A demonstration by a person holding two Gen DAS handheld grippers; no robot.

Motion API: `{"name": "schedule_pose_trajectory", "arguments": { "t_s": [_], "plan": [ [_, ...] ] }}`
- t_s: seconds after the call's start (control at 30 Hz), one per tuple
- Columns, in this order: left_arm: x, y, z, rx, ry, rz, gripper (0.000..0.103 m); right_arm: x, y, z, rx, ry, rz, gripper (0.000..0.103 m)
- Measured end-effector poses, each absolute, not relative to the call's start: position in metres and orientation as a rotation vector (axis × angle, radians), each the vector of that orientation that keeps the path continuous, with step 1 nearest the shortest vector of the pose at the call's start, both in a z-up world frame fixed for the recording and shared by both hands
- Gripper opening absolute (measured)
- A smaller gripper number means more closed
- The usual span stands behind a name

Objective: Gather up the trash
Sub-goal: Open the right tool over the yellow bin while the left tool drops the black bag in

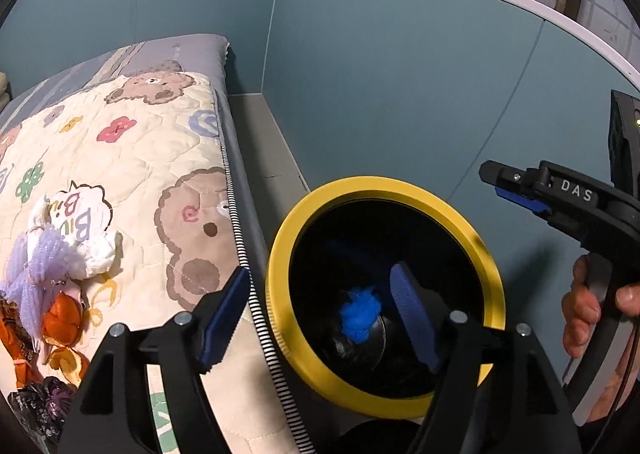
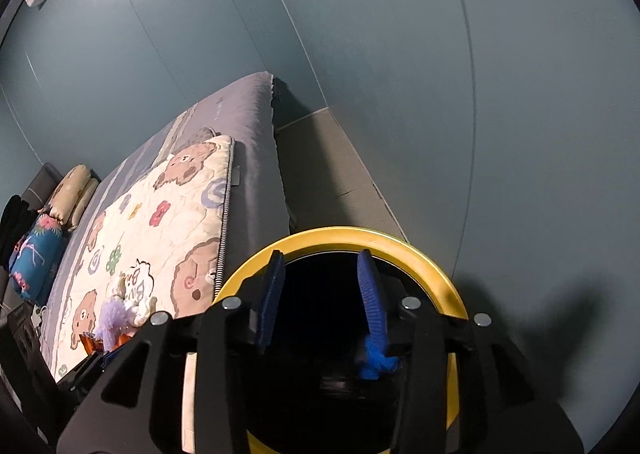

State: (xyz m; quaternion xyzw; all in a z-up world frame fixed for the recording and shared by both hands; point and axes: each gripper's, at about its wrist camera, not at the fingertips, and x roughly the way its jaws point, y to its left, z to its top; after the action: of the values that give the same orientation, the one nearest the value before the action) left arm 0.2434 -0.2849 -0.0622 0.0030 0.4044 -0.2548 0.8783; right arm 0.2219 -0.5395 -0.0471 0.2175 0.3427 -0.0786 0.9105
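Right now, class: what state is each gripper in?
Left gripper: open, holding nothing.
Right gripper: open; blue scrap by one finger, over the bin.

Matte black plastic left gripper [image 1: 316,318], angular arms with triangular cut-outs, round silver screws at the joints. Ribbed blue pads lining the fingers [image 1: 412,318]. Same build on the right gripper [image 2: 320,302] — black frame, silver screws, blue pads. White "DAS" lettering along its side; bare hand [image 1: 588,318] — no sleeve visible.
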Motion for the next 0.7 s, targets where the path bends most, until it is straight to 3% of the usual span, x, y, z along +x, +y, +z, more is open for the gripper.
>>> {"name": "schedule_pose_trajectory", "arguments": {
  "t_s": [0.3, 0.7],
  "plan": [
    [0.229, -0.246, -0.048, 0.011, 0.769, -0.467, 0.09, 0.207, -0.519, -0.053, 0.434, 0.69, -0.151, 0.054],
    [0.216, -0.16, -0.03, -0.023, 0.688, -0.328, 0.095, 0.185, -0.444, -0.039, 0.311, 0.604, -0.068, 0.074]
  ]
}}
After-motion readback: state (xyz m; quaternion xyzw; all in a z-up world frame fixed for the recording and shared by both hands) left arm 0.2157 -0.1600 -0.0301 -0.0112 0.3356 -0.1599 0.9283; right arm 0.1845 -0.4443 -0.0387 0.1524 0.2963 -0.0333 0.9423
